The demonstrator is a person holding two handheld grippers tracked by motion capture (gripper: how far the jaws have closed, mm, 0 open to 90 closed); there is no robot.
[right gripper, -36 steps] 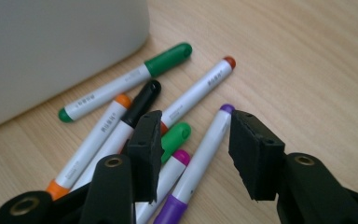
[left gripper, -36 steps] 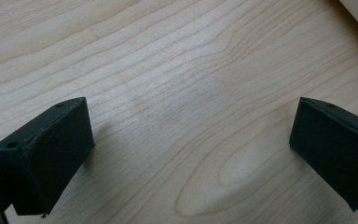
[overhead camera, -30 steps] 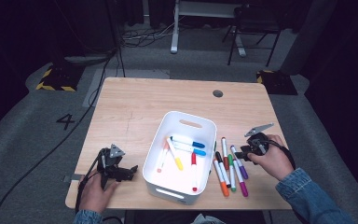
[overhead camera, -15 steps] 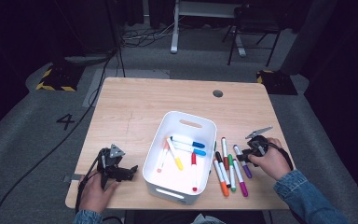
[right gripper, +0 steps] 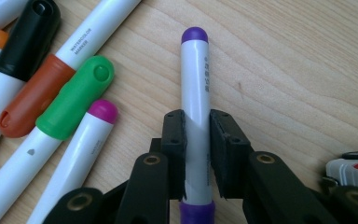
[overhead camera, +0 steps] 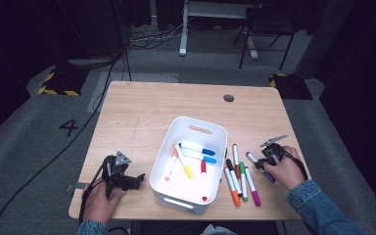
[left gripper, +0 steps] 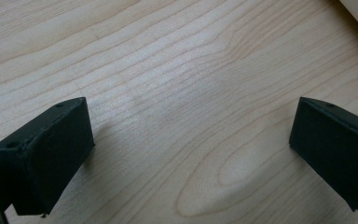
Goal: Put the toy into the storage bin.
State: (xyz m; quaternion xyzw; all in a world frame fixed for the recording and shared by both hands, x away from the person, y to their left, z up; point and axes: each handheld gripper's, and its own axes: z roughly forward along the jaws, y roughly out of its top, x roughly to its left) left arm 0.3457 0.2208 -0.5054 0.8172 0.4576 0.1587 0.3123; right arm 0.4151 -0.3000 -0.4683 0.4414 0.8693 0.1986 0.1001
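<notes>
My right gripper (right gripper: 196, 122) has just closed on the purple marker (right gripper: 195, 84); next I lift it left into the white bin (overhead camera: 188, 125), while my left gripper (left gripper: 191, 140) rests open.

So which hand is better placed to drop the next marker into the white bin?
Right. The right tool is clamped on the purple-capped white marker; the left tool is open over bare wooden table, left of the white plastic bin.
</notes>
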